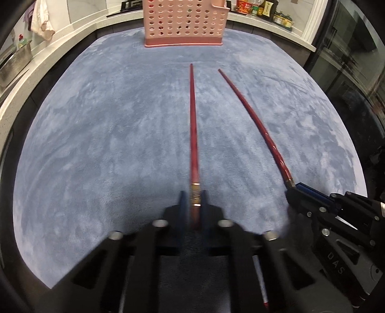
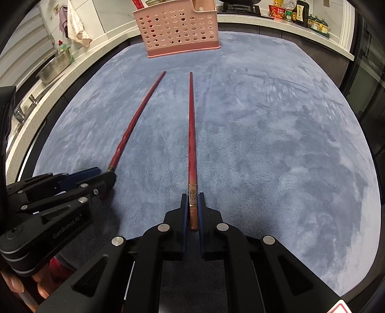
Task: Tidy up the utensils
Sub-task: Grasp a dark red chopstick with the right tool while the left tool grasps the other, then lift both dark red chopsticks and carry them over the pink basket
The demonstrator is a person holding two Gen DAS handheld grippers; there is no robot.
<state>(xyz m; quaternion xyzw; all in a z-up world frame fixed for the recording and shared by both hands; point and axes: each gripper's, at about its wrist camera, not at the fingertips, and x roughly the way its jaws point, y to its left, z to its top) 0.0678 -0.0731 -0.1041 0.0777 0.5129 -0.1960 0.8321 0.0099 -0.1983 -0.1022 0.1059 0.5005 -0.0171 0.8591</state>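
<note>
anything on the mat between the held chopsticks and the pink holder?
Nothing visible. Each gripper, left and right, is shut on one chopstick; only bare blue mat lies between their tips and the pink holder.

Glossy red chopstick (image 1: pixel 193 125), plush cloth (image 1: pixel 108 144)

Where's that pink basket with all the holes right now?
The pink basket stands upright at the far edge of the blue mat, top centre in both wrist views, just beyond the tips of the two red chopsticks.
</note>
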